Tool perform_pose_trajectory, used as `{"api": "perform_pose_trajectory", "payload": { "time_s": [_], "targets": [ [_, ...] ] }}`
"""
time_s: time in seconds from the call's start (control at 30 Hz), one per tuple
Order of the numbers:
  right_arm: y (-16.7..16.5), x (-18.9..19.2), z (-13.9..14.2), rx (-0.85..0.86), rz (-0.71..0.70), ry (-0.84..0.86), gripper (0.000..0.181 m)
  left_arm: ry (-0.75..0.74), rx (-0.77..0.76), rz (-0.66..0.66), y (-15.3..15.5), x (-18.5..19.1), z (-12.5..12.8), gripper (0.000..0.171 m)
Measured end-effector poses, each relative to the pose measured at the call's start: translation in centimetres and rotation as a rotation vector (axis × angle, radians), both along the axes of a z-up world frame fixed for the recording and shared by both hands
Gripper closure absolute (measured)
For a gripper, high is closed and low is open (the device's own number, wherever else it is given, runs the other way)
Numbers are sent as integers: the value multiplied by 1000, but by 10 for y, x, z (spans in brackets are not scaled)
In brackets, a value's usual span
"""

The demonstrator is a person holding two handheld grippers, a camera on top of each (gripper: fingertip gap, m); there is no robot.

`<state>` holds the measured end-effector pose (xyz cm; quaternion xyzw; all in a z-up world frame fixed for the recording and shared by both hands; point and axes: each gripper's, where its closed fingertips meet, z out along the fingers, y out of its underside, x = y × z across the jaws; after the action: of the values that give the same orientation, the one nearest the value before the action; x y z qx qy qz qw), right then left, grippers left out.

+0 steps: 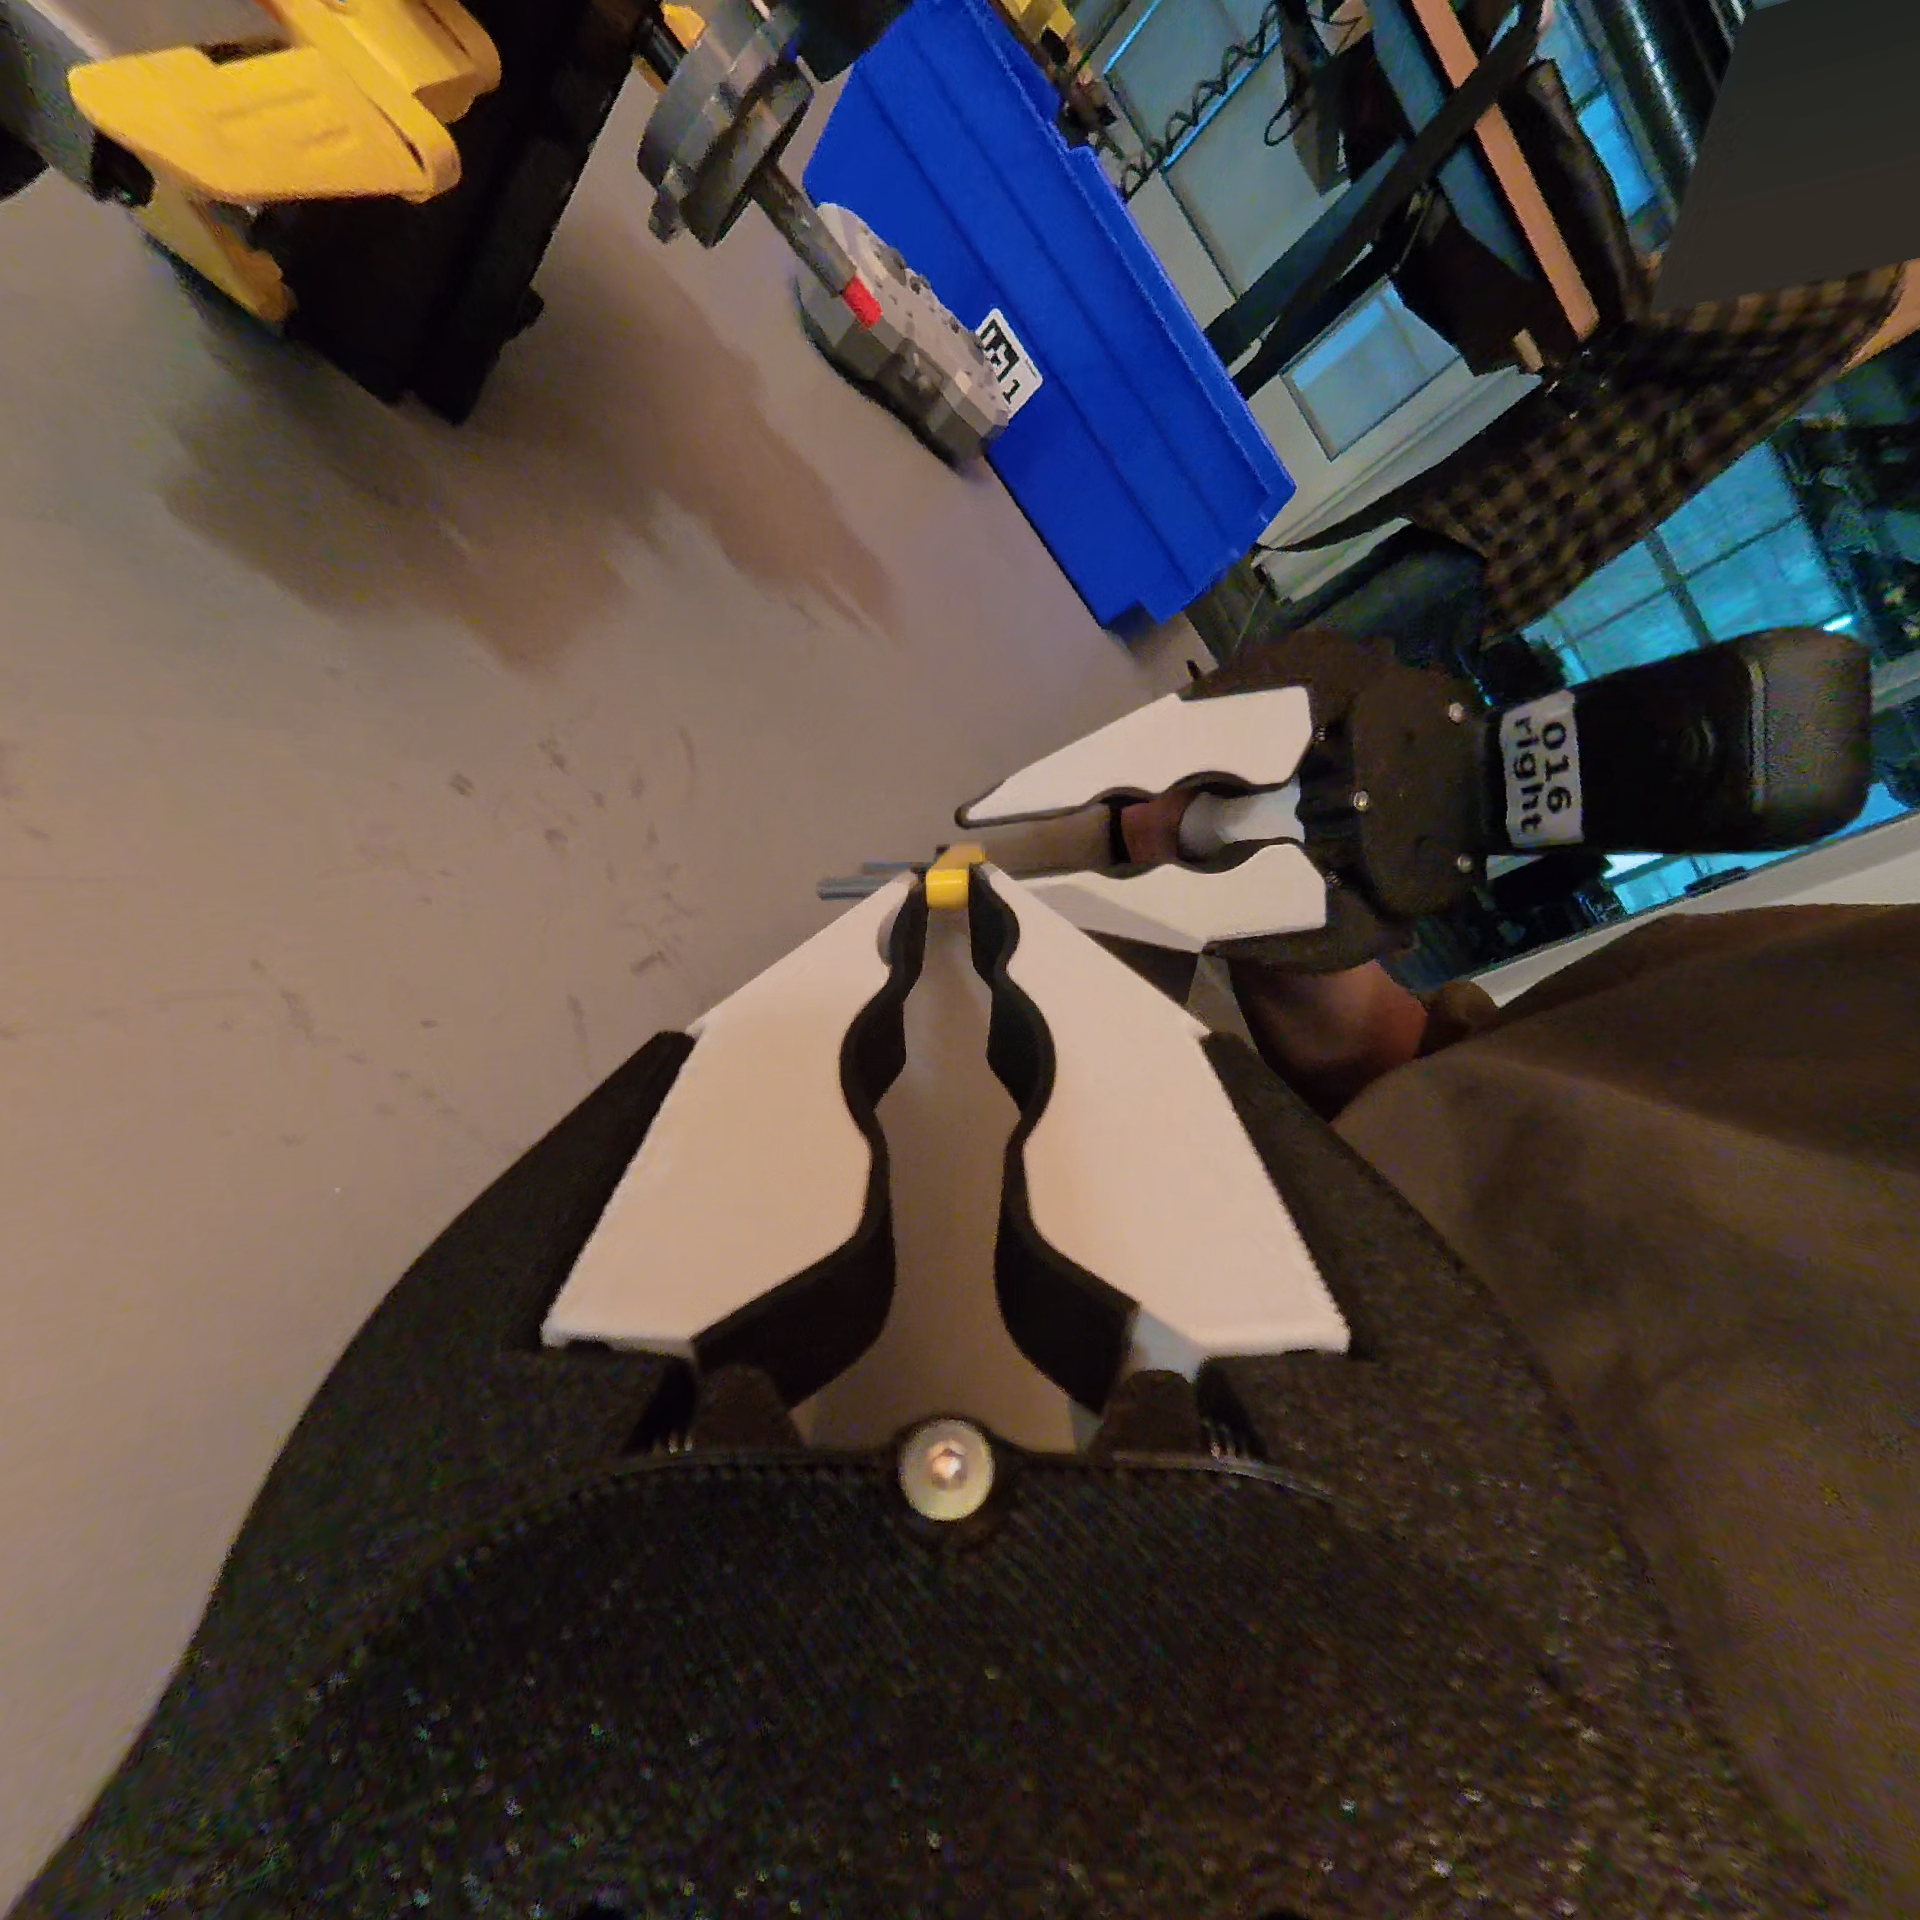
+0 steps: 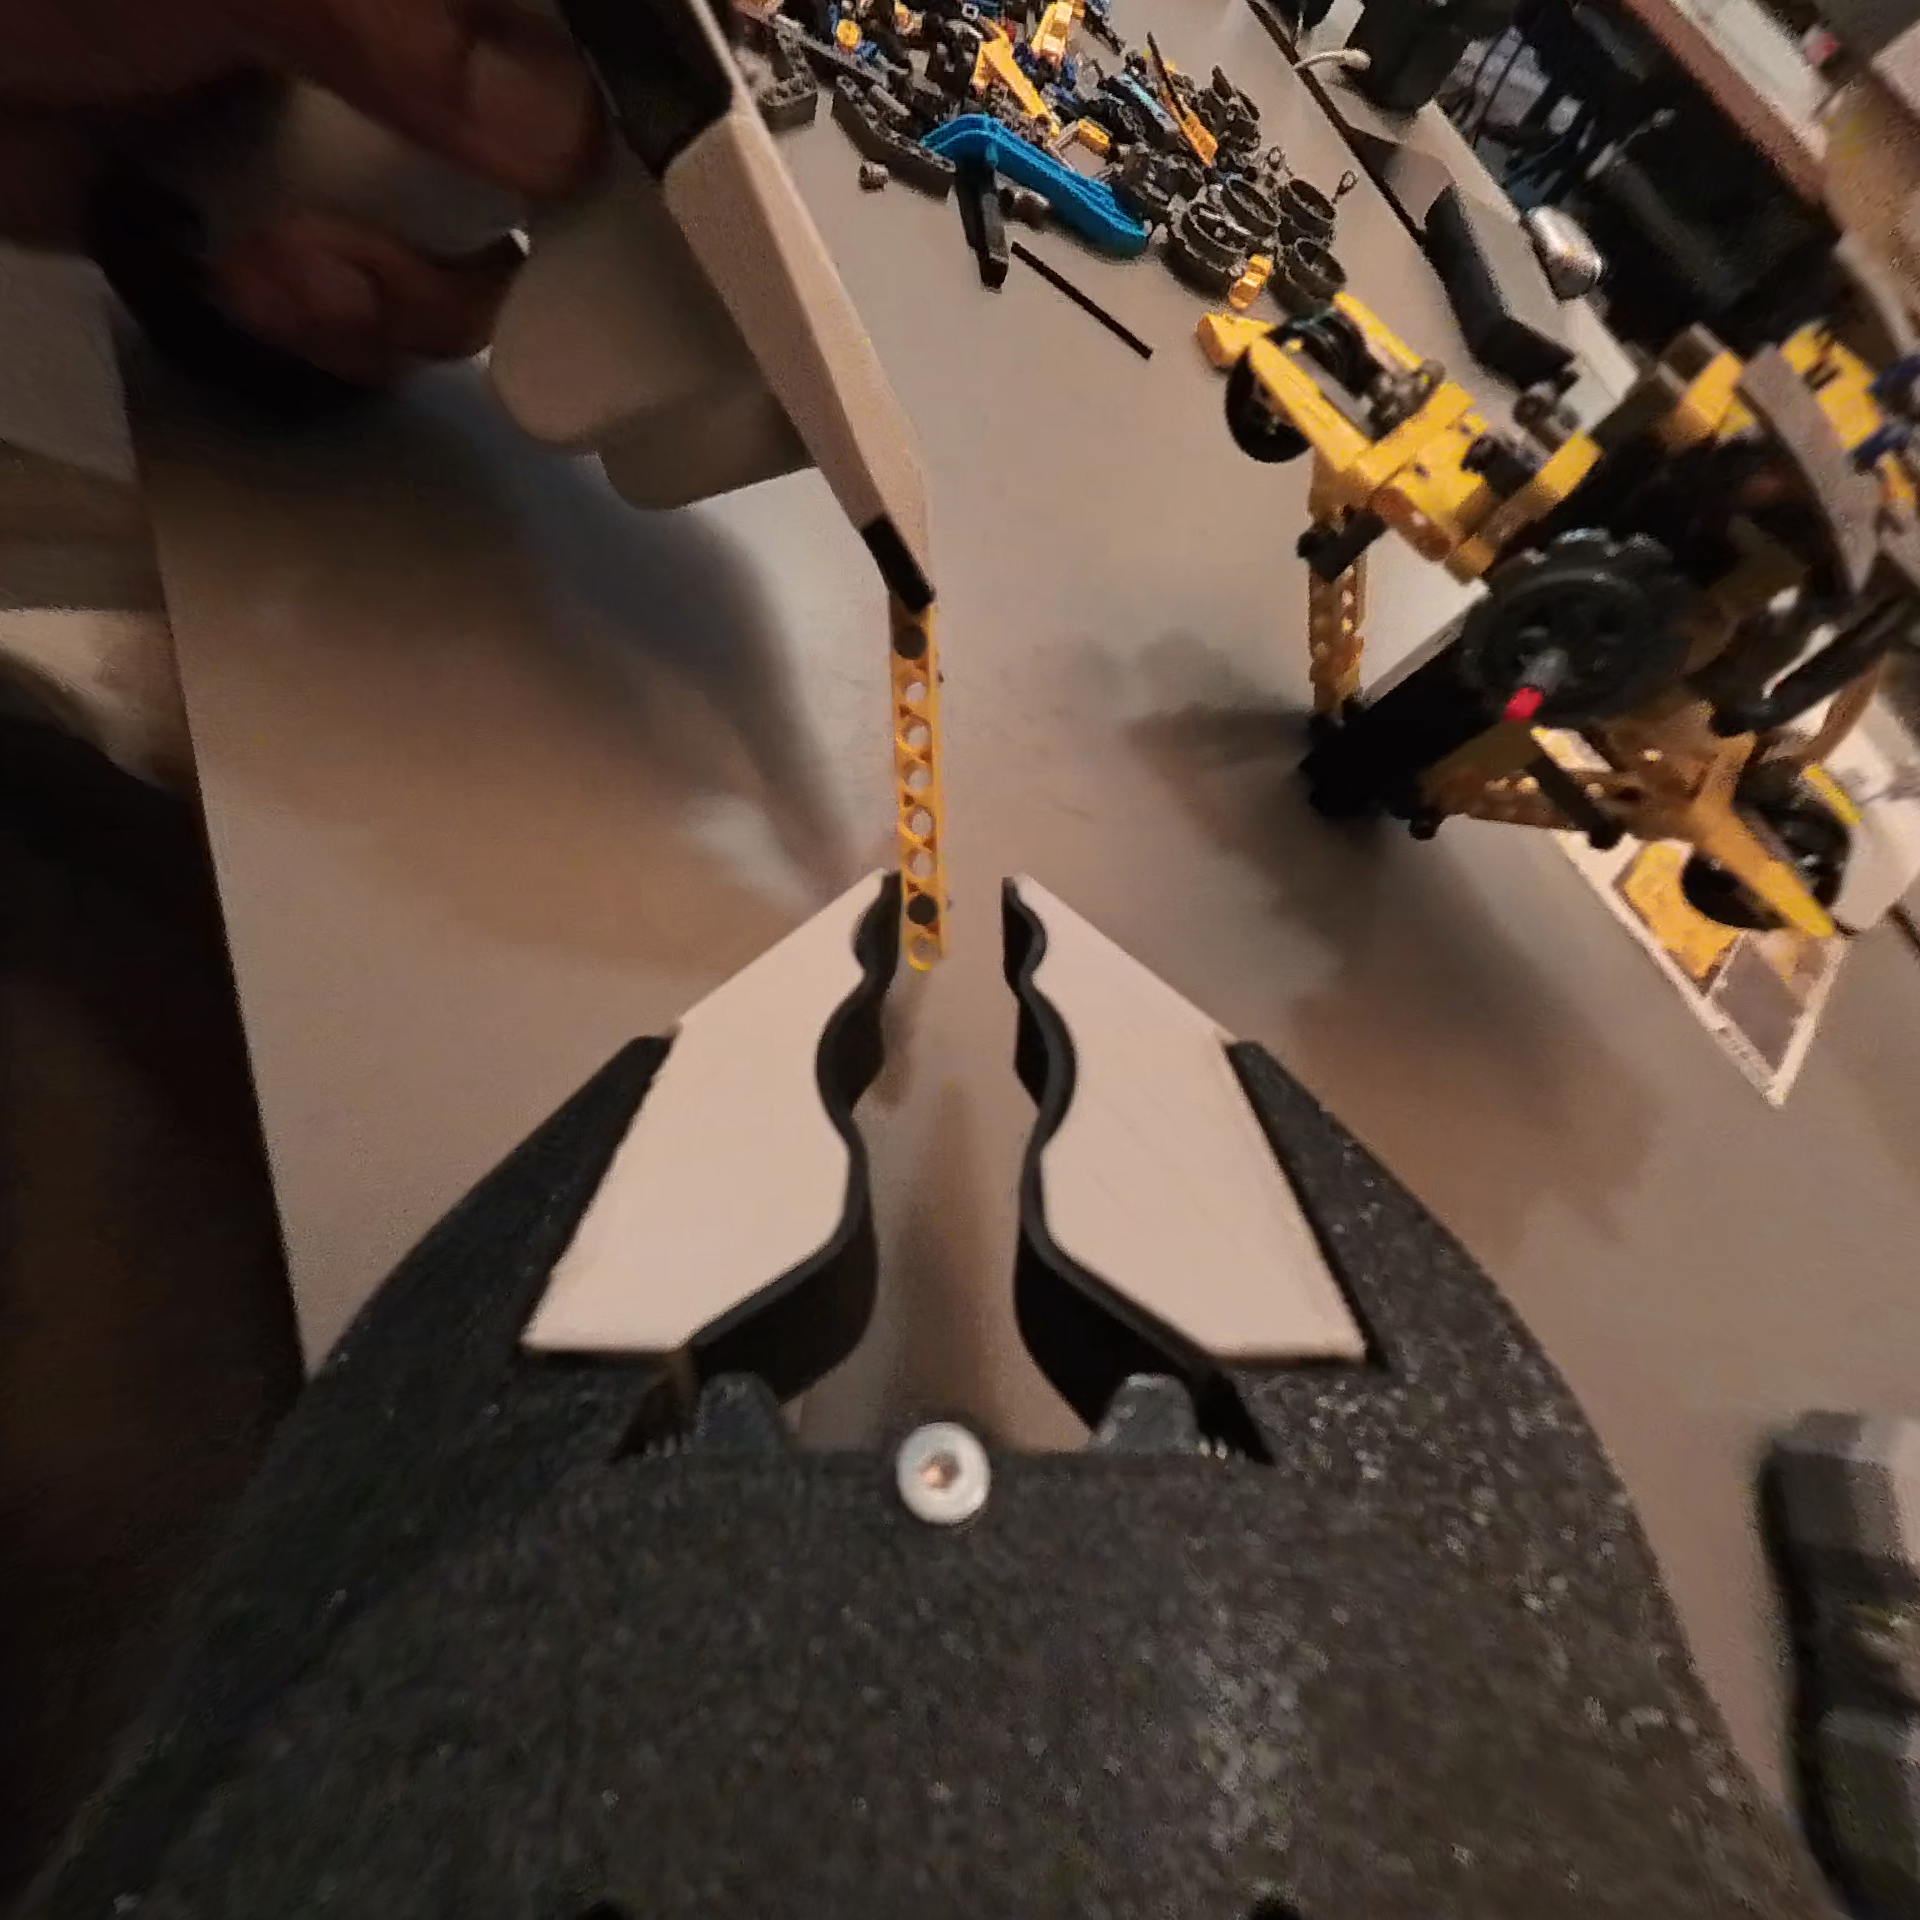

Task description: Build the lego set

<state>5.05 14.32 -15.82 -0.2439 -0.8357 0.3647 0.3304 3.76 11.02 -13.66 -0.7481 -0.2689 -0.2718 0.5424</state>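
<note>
**Grey tabletop, beam bridged between two grippers**

Grey tabletop lies bare directly under both tools.

1. Left gripper: its tips are clamped on one end of a yellow perforated beam. The hold covers only the last hole or so, so the beam probably pivots easily under side load.
2. Right gripper: its fingers stand apart. The free end of the beam sits in the gap, close against one inner pad; whether it touches cannot be told. The opposite pad is clear of it.
3. The beam is raised off the table and runs nearly in line with the right gripper's fingers. Square pad contact appears to need little correction.

Clearances, near to far:
- The table's edge is close behind the right gripper in the left wrist view.
- A yellow-and-black model vehicle stands to one side, well apart from the beam.
- A blue bin and a grey geared assembly sit farther back.
- A heap of loose parts occupies the far end.
</note>
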Motion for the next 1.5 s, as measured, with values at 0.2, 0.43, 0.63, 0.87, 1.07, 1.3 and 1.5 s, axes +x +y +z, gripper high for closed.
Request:
{"api": "perform_pose_trajectory", "payload": {
  "time_s": [0.2, 0.43, 0.63, 0.87, 1.07, 1.3, 1.5],
  "targets": [
    [-1, -3, -8, 50, 30, -24, 173, 81, -97, 19, -4, 0, -10, 164],
    [1, -2, -20, 96, 45, -84, 174, 233, -297, 20, -7, -1, -33, 159],
    [0, -1, -17, 76, 47, -73, 171, 342, -323, 40, -8, -5, -32, 155],
    [5, -2, -8, -47, 30, -114, 167, 403, -295, 27, -8, -2, -26, 149],
    [15, -5, 4, -221, 1, -176, 170, 484, -287, 19, -7, -2, -16, 133],
    [41, -35, 24, -370, -147, -141, 177, 563, -298, 77, -16, -36, -2, 127],
    [51, -50, 30, -381, -180, -110, 176, 568, -267, 47, -15, -52, 5, 121]
  ]
}}
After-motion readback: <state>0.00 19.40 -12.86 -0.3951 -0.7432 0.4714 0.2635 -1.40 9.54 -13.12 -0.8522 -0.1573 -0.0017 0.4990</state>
